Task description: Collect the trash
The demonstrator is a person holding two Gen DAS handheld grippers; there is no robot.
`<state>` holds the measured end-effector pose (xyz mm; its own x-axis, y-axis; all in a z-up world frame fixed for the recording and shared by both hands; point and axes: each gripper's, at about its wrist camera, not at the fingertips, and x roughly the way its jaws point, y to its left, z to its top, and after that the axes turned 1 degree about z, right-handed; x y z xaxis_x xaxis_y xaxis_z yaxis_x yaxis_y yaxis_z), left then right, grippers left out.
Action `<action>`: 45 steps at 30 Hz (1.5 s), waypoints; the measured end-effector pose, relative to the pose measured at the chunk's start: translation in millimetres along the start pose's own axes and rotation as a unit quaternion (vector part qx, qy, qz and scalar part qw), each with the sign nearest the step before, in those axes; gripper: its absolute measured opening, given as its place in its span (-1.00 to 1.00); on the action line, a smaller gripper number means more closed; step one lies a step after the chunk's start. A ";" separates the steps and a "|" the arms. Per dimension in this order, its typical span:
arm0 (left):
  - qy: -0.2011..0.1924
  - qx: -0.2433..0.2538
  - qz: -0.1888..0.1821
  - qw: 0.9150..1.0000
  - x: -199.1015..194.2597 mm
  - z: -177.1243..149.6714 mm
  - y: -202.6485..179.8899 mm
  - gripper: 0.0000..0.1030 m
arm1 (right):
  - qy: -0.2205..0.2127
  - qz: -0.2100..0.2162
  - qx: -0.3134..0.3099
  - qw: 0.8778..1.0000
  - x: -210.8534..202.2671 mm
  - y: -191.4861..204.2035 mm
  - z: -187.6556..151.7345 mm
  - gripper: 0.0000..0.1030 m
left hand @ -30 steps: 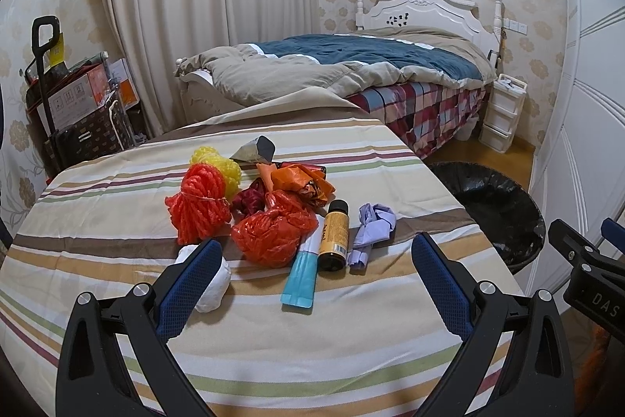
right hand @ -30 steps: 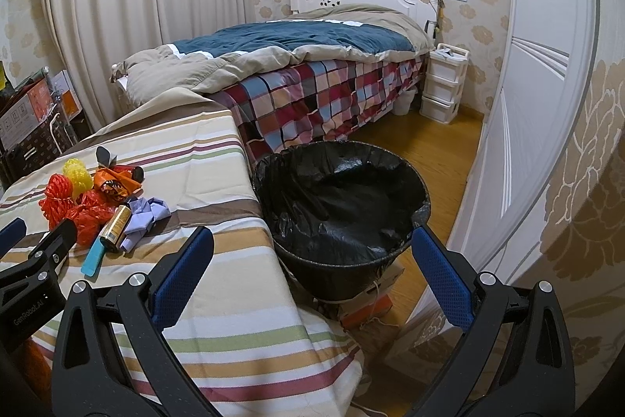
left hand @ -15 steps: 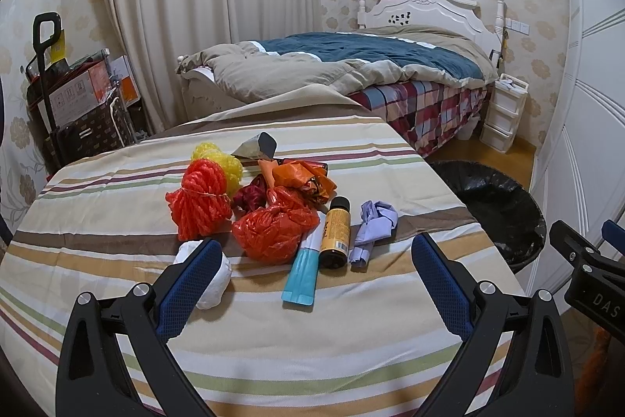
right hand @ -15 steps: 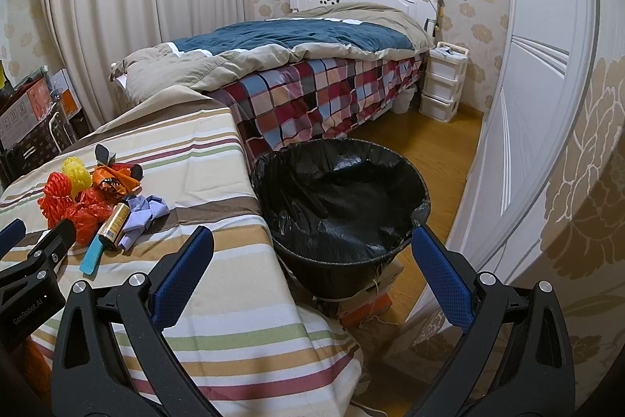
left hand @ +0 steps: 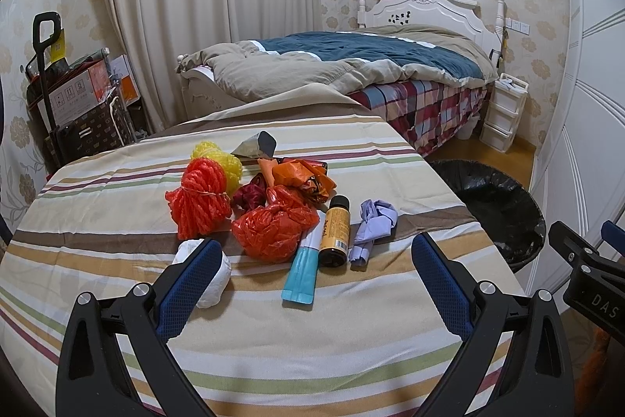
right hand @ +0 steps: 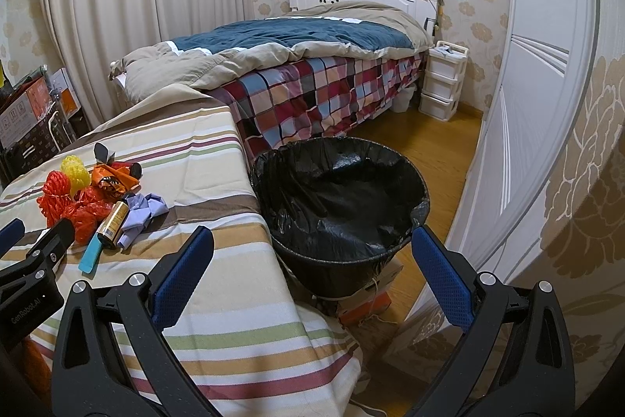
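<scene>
1. Your worktop [left hand: 117, 299] wears a cream cloth with brown, green and maroon stripes.
2. You see a red-orange bag [left hand: 273, 227], a yellow net [left hand: 220, 159] and a lilac rag [left hand: 371, 221].
3. The tube [left hand: 302, 270] is teal, the bottle [left hand: 335, 229] amber.
4. The bin [right hand: 340, 206] is lined black.
5. Your bed [right hand: 312, 96] has a checked sheet.

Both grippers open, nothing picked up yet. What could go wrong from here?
The brown bottle lies on its side beside the blue tube; a nudge from the left gripper might roll it. The trash bin stands off the table's edge, so a loose grip on the slippery orange bag could drop it short.
</scene>
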<state>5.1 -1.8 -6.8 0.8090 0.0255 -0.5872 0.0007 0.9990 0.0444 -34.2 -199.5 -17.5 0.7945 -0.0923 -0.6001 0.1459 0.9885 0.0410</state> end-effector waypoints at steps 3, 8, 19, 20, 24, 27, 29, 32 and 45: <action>0.000 0.000 0.000 1.000 0.0 0.1 0.0 0.88 | 0.000 0.000 0.000 1.000 -0.1 0.2 -0.4 0.92; 0.001 -0.001 0.000 1.000 0.6 -1.5 1.9 0.88 | 0.000 0.000 0.000 1.000 1.9 -5.0 0.1 0.92; 0.003 -0.001 0.002 1.000 2.5 -7.7 4.1 0.88 | 0.002 -0.001 0.000 1.000 2.1 -3.9 0.2 0.92; 0.003 -0.002 0.003 1.000 3.4 -9.2 4.9 0.88 | 0.003 0.000 0.000 1.000 3.0 -7.6 -0.4 0.92; 0.011 -0.007 0.006 1.000 5.9 -13.8 11.6 0.88 | 0.006 0.003 0.000 1.000 4.4 -9.4 -6.7 0.92; 0.021 -0.011 0.012 1.000 8.3 -16.1 18.8 0.88 | 0.013 0.008 -0.003 1.000 9.3 -4.7 -11.6 0.92; 0.029 -0.014 0.018 0.999 10.2 -17.8 25.5 0.88 | 0.018 0.012 -0.005 1.000 17.2 5.7 -13.0 0.92; 0.043 -0.023 0.023 0.999 13.2 -21.5 38.4 0.88 | 0.025 0.018 -0.010 0.999 17.6 14.4 -12.3 0.92; 0.072 -0.064 0.055 0.994 15.1 -37.9 101.2 0.79 | 0.052 0.047 -0.041 0.997 29.1 57.8 -13.1 0.92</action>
<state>-4.9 101.1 -41.8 0.7081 0.1303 -0.6940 -0.1646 0.9862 0.0172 -10.4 -143.4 -43.0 0.7358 0.0090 -0.6772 0.0223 0.9990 0.0375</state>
